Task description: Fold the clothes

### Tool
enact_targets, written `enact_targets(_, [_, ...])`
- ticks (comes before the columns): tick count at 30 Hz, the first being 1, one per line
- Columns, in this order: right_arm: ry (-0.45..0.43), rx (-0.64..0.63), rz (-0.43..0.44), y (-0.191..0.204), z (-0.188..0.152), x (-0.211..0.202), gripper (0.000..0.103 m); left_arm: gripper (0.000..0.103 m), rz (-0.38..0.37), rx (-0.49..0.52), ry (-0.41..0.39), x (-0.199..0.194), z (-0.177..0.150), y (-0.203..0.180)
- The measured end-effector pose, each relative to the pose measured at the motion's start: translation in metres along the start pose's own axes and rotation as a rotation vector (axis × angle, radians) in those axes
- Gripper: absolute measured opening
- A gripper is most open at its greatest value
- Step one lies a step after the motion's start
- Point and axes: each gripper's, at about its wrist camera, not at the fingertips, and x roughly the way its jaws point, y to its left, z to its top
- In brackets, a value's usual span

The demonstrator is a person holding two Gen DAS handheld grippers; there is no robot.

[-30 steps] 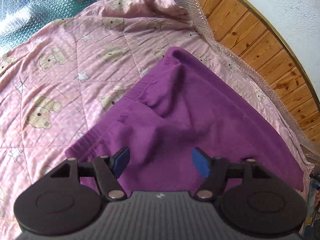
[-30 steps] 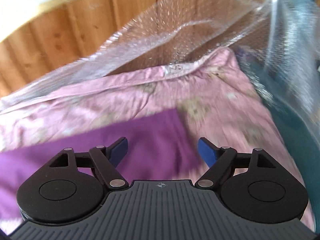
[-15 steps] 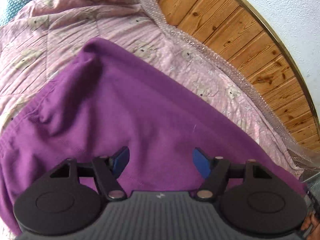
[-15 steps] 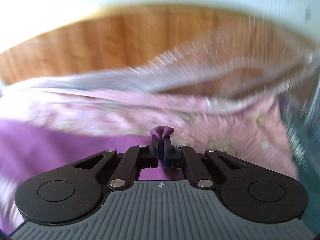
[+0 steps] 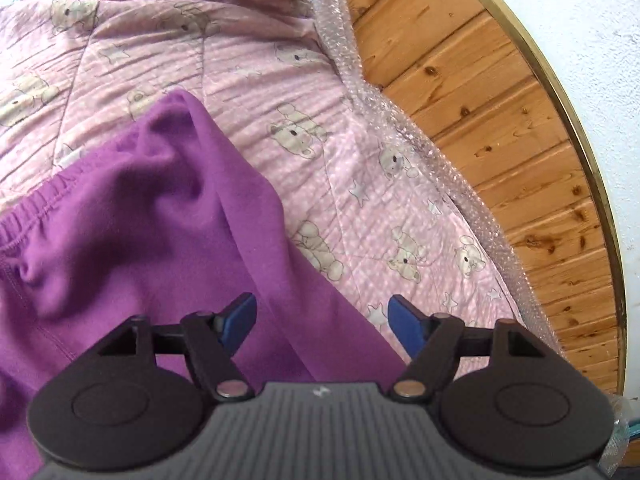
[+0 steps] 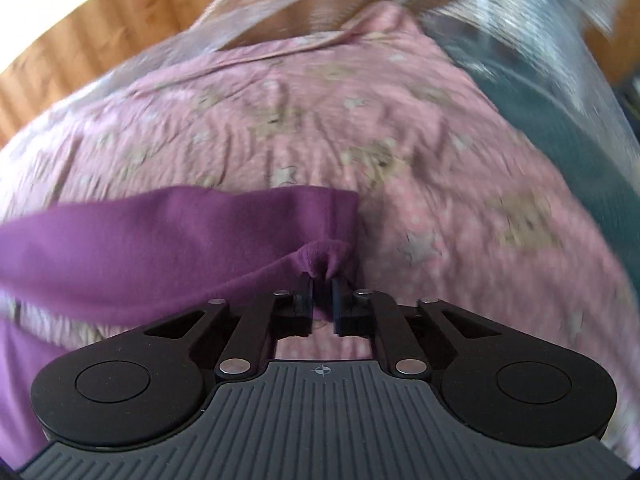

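Note:
A purple fleece garment with an elastic waistband lies on a pink quilt printed with bears. My left gripper hovers open over the garment's right edge, one blue pad over the purple cloth and the other over the quilt, nothing between them. In the right wrist view my right gripper is shut on a bunched corner of the purple garment, which is lifted and stretches away to the left above the quilt.
Bubble wrap lines the quilt's right edge against a wooden panel wall. A dark teal surface under clear plastic lies at the right in the right wrist view, which is motion-blurred.
My right gripper went from open to shut on the garment's corner and now lifts it back over the quilt. The left gripper stayed open and shifted toward the garment's right edge.

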Motion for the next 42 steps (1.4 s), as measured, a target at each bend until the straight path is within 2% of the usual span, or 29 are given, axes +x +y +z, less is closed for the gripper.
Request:
enact_targets(1, [-0.001, 0.064, 0.004, -0.007, -0.001, -0.001, 0.030, 0.074, 0.009, -0.019, -0.011, -0.001, 0.003, 0.006])
enact_targets(3, [-0.002, 0.194, 0.014, -0.021, -0.004, -0.004, 0.040, 0.075, 0.023, -0.049, -0.029, -0.002, 0.010, 0.016])
enact_targets(9, [-0.035, 0.688, 0.111, -0.068, -0.033, -0.024, 0.046, 0.075, 0.022, -0.044, -0.036, 0.026, 0.032, 0.022])
enact_targets(12, [-0.066, 0.853, 0.206, -0.074, -0.045, -0.024, 0.052, 0.074, 0.027, -0.008, -0.021, 0.040, 0.035, 0.013])
enact_targets(13, [-0.061, 0.862, 0.215, -0.071, -0.044, -0.020, 0.056, 0.073, 0.034, 0.004, -0.017, 0.044, 0.035, 0.011])
enact_targets(15, [-0.049, 0.858, 0.225, -0.065, -0.040, -0.012, 0.057, 0.069, 0.058, 0.026, -0.002, 0.051, 0.035, 0.008])
enact_targets(17, [-0.039, 0.838, 0.238, -0.056, -0.033, -0.004, 0.057, 0.048, 0.074, 0.055, 0.022, 0.057, 0.035, 0.007])
enact_targets(18, [-0.026, 0.810, 0.224, -0.052, -0.028, 0.001, 0.051, 0.016, 0.082, 0.071, 0.035, 0.060, 0.035, 0.007])
enact_targets(19, [-0.011, 0.780, 0.208, -0.048, -0.023, 0.006, 0.022, 0.004, 0.085, 0.083, 0.043, 0.061, 0.035, 0.007])
enact_targets(20, [0.003, 0.750, 0.192, -0.044, -0.018, 0.011, 0.000, 0.004, 0.075, 0.091, 0.036, 0.057, 0.035, 0.007])
enact_targets(22, [-0.007, 0.715, 0.146, -0.041, -0.006, 0.010, 0.001, 0.003, 0.026, 0.121, -0.004, 0.033, 0.037, 0.009])
enact_targets(24, [-0.014, 0.703, 0.112, -0.047, -0.015, -0.009, 0.000, 0.003, -0.030, 0.129, -0.028, -0.002, 0.037, 0.030])
enact_targets(32, [-0.042, 0.656, -0.019, -0.074, -0.052, -0.085, 0.000, 0.003, -0.032, 0.138, 0.087, -0.123, -0.039, 0.126])
enact_targets(33, [-0.046, 0.650, -0.035, -0.078, -0.056, -0.095, 0.000, 0.003, -0.026, 0.131, 0.102, -0.130, -0.046, 0.140])
enact_targets(36, [-0.026, 0.649, -0.065, -0.078, -0.063, -0.090, 0.000, 0.003, -0.009, 0.125, 0.125, -0.118, -0.059, 0.164])
enact_targets(42, [0.016, 0.649, -0.124, -0.078, -0.077, -0.080, 0.000, 0.003, -0.072, 0.164, 0.084, -0.133, -0.065, 0.174])
